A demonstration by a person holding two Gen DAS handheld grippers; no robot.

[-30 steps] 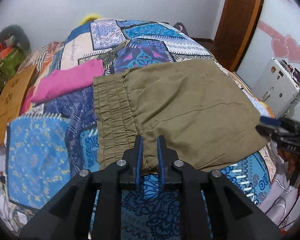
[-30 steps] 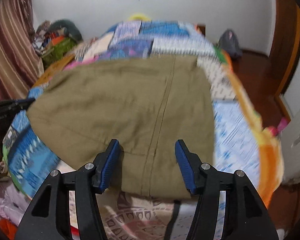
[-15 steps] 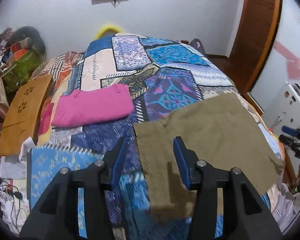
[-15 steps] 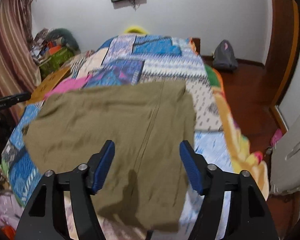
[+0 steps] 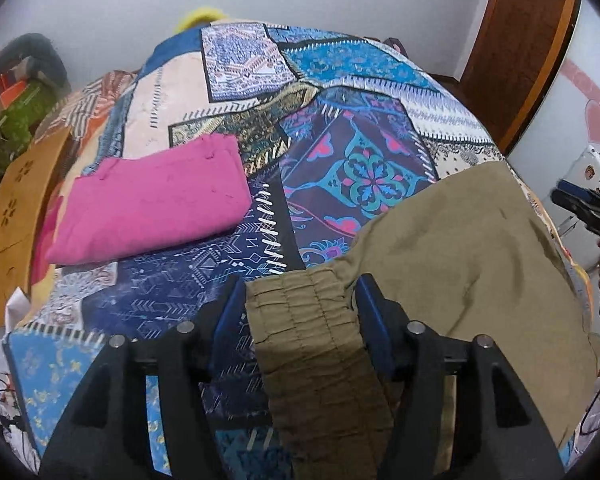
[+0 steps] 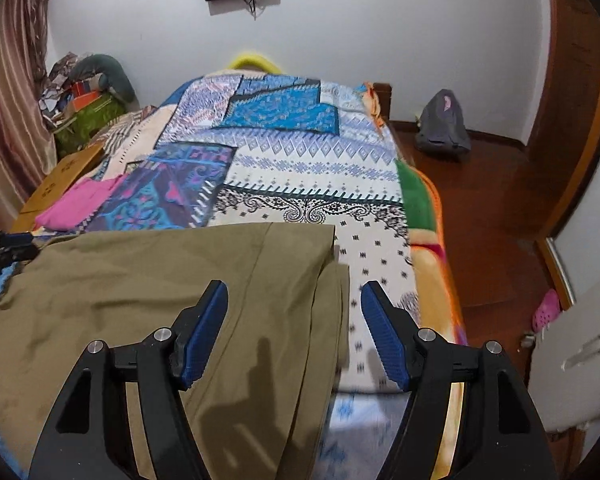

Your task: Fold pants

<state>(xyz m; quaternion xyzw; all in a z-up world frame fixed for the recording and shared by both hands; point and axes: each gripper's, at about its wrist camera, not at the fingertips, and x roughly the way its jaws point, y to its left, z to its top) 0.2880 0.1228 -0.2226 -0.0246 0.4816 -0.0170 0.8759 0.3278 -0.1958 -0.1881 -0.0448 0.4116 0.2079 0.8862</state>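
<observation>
The olive-green pants lie folded on the patchwork bedspread at the near edge of the bed. Their gathered elastic waistband runs between the fingers of my left gripper, which is open and holds nothing. In the right wrist view the pants show a folded right edge with a lower layer peeking out. My right gripper is open and empty above that edge. The right gripper also shows in the left wrist view at the far right.
A folded pink garment lies on the bedspread to the left of the pants. An orange wooden board leans at the bed's left side. A grey bag sits on the wooden floor at the right. A white appliance stands near the right.
The left gripper was shut on the waistband a second ago; it has opened. Both grippers lifted and moved, and the pants now lie folded narrower, waistband under the left fingers.
</observation>
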